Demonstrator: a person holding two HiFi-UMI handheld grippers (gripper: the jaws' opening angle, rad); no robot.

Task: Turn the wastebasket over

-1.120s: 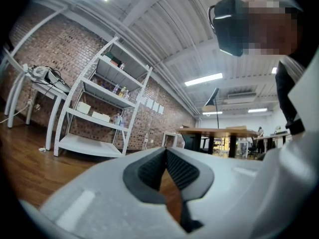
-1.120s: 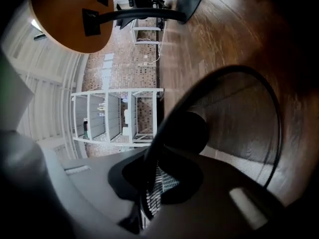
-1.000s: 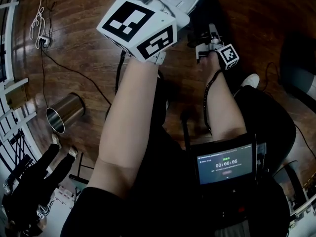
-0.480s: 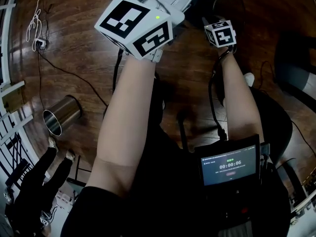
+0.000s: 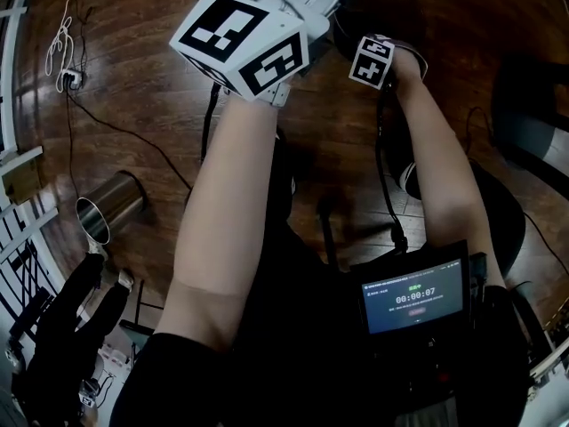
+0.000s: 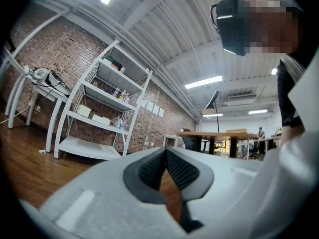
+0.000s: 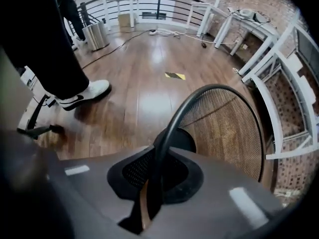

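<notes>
00:00:07 on the screen [image 5: 414, 296]

Wood floor [image 5: 133, 60], brick wall [image 6: 55, 51] — white shelving [image 6: 102, 114]

Black clothes [image 5: 293, 327], white shoe [image 7: 87, 93] (black-striped)

Industrial workshop: brick walls [image 6: 60, 49], white shelving [image 6: 99, 113], worktables [image 6: 219, 136], wood floor [image 7: 144, 78].
</notes>
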